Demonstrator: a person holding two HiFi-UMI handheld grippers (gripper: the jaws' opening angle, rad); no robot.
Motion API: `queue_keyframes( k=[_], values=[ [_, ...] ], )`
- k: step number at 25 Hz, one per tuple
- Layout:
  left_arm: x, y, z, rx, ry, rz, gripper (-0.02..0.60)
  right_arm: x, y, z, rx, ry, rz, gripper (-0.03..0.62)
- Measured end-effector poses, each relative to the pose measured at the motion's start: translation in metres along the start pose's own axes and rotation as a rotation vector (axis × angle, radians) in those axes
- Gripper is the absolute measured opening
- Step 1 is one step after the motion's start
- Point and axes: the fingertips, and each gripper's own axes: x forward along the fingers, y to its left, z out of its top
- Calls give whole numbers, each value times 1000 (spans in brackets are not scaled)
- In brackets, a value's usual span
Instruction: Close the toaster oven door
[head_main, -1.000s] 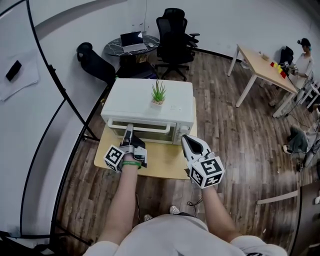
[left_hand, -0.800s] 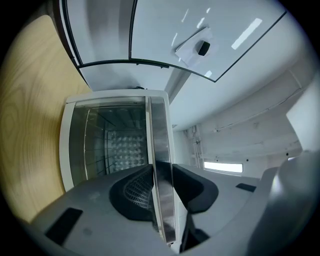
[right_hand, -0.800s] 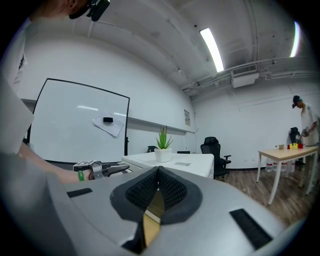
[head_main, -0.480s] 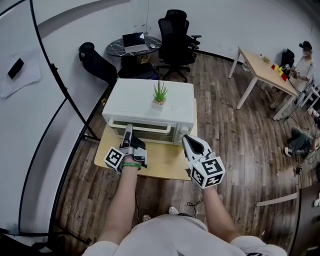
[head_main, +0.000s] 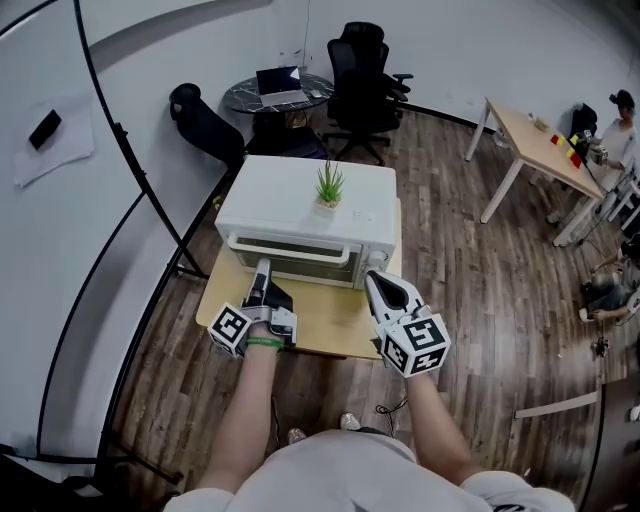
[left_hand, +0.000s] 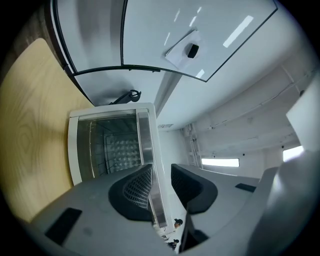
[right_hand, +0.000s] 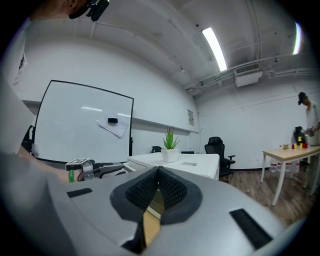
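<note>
A white toaster oven (head_main: 300, 205) stands on a small wooden table (head_main: 330, 322), its glass door (head_main: 290, 257) upright against the front. My left gripper (head_main: 262, 268) points at the left part of the door. In the left gripper view the silver door handle (left_hand: 147, 145) runs between the jaws of the left gripper (left_hand: 161, 187), which stand apart, with a gap on one side of the bar. The oven's wire rack shows through the glass (left_hand: 112, 150). My right gripper (head_main: 373, 278) hovers by the oven's right front corner, and in its own view the right gripper (right_hand: 157, 175) is shut and empty.
A small potted plant (head_main: 329, 186) sits on the oven top. Black office chairs (head_main: 362, 70) and a round table with a laptop (head_main: 278, 85) stand behind. A wooden desk (head_main: 535, 145) with a person is at far right. A black whiteboard frame (head_main: 130, 180) curves along the left.
My left gripper has drawn back slightly toward me from the oven front. The head view has shifted a little. The right gripper holds its place.
</note>
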Motion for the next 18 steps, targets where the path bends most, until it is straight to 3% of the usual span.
queue_keyframes(
  k=[5,12,15,18],
  values=[
    [-11,-13,5,68,3,2,35,1,5,0,4,-1,17,1],
    [-23,-28,16,220,11,32,12,5,11,1,7,-6,29,0],
    [-25,-36,19,341,44,55,12,6,12,1,7,-6,31,0],
    [-25,-43,16,525,120,99,12,7,11,1,5,-8,28,1]
  ],
)
